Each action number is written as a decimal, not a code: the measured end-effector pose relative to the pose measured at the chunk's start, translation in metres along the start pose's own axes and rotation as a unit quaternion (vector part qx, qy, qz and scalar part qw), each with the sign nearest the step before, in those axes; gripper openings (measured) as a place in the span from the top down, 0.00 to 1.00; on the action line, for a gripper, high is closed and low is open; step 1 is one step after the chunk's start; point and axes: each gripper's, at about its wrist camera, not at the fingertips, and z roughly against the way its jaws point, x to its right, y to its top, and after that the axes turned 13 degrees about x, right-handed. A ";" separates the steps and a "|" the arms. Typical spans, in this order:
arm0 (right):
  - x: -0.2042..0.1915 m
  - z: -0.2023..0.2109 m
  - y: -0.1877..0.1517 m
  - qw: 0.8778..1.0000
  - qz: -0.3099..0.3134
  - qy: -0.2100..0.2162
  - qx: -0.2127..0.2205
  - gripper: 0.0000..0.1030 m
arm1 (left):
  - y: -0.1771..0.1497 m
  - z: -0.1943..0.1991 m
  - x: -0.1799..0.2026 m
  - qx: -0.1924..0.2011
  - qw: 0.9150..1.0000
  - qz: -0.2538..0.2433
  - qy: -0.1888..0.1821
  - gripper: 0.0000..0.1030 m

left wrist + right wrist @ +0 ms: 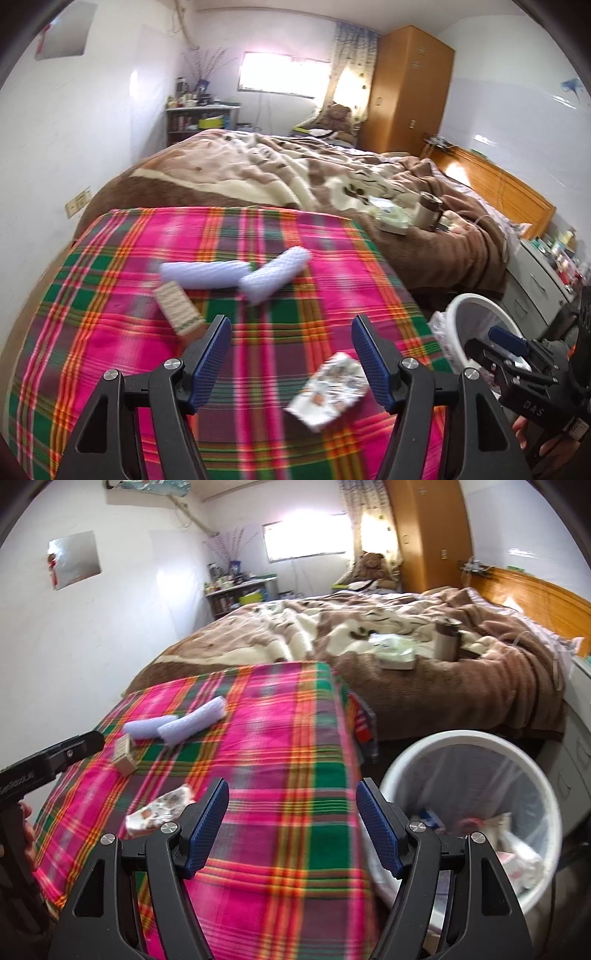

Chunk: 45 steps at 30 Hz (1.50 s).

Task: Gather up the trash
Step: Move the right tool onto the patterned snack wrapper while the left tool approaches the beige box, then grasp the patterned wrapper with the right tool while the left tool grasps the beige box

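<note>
The left gripper (290,354) was held low and level, jaws spread wide, nothing gripped. The right gripper (291,821) was likewise carried with jaws parted and empty, just beside its partner.

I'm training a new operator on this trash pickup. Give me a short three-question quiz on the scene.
1. True or false: the left gripper holds the crumpled printed wrapper.
2. How many white foam net sleeves lie on the plaid blanket? A) one B) two C) four
3. Fill in: the white trash bin is lined with a clear plastic ____.

Key: 1 false, both grippers are open and empty; the right gripper is near the bin. 2 B. 3 bag.
</note>
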 end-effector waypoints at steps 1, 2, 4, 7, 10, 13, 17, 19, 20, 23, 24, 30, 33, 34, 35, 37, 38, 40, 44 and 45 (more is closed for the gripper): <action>-0.005 -0.003 -0.002 1.000 0.003 0.007 -0.007 0.29 | -0.001 -0.002 -0.008 -0.002 1.000 0.000 0.007 0.35; -0.010 -0.006 -0.004 1.000 0.005 0.015 -0.014 0.29 | -0.002 -0.003 -0.013 -0.002 1.000 0.002 0.012 0.35; -0.021 -0.012 -0.010 0.999 0.010 0.029 -0.027 0.29 | -0.002 -0.005 -0.029 0.001 1.000 0.015 0.017 0.35; -0.036 -0.019 -0.018 0.998 0.015 0.045 -0.046 0.29 | -0.004 -0.010 -0.046 -0.004 0.999 0.024 0.028 0.35; -0.048 -0.025 -0.021 0.996 0.017 0.061 -0.061 0.29 | -0.007 -0.016 -0.062 -0.009 0.999 0.030 0.044 0.35; -0.057 -0.032 -0.024 0.995 0.003 0.058 -0.075 0.29 | -0.011 -0.028 -0.076 -0.021 0.997 0.036 0.061 0.35; -0.064 -0.041 -0.030 0.992 -0.022 0.076 -0.102 0.29 | -0.015 -0.044 -0.090 -0.039 0.996 0.043 0.062 0.35; -0.071 -0.045 -0.033 0.991 -0.021 0.072 -0.108 0.30 | -0.015 -0.053 -0.095 -0.044 0.996 0.042 0.064 0.35; -0.073 -0.046 -0.033 0.991 -0.028 0.076 -0.111 0.30 | -0.015 -0.056 -0.096 -0.046 0.996 0.039 0.067 0.35; -0.077 -0.053 -0.035 0.988 -0.045 0.081 -0.122 0.30 | -0.015 -0.068 -0.101 -0.057 0.996 0.046 0.059 0.35; -0.077 -0.058 -0.035 0.988 -0.050 0.077 -0.127 0.35 | -0.015 -0.071 -0.103 -0.058 0.995 0.050 0.057 0.35; -0.075 -0.068 -0.034 0.986 -0.079 0.067 -0.132 0.48 | -0.017 -0.091 -0.107 -0.077 0.994 0.051 0.051 0.35; -0.076 -0.072 -0.033 0.986 -0.082 0.067 -0.131 0.54 | -0.017 -0.101 -0.110 -0.084 0.994 0.053 0.054 0.35; -0.077 -0.073 -0.033 0.986 -0.082 0.069 -0.130 0.55 | -0.017 -0.103 -0.110 -0.086 0.993 0.053 0.053 0.35; -0.078 -0.074 -0.032 0.986 -0.082 0.070 -0.131 0.56 | -0.018 -0.107 -0.111 -0.090 0.993 0.052 0.056 0.35; -0.079 -0.076 -0.031 0.985 -0.088 0.078 -0.130 0.65 | -0.020 -0.112 -0.112 -0.096 0.992 0.050 0.060 0.35; -0.080 -0.077 -0.031 0.984 -0.093 0.083 -0.130 0.67 | -0.021 -0.115 -0.114 -0.100 0.992 0.052 0.061 0.35; -0.082 -0.077 -0.030 0.984 -0.093 0.084 -0.126 0.70 | -0.024 -0.119 -0.117 -0.106 0.991 0.061 0.059 0.35; -0.086 -0.079 -0.027 0.985 -0.085 0.090 -0.121 0.71 | -0.027 -0.117 -0.127 -0.104 0.990 0.074 0.059 0.35; -0.087 -0.080 -0.025 0.986 -0.080 0.089 -0.120 0.71 | -0.027 -0.116 -0.129 -0.104 0.990 0.076 0.057 0.35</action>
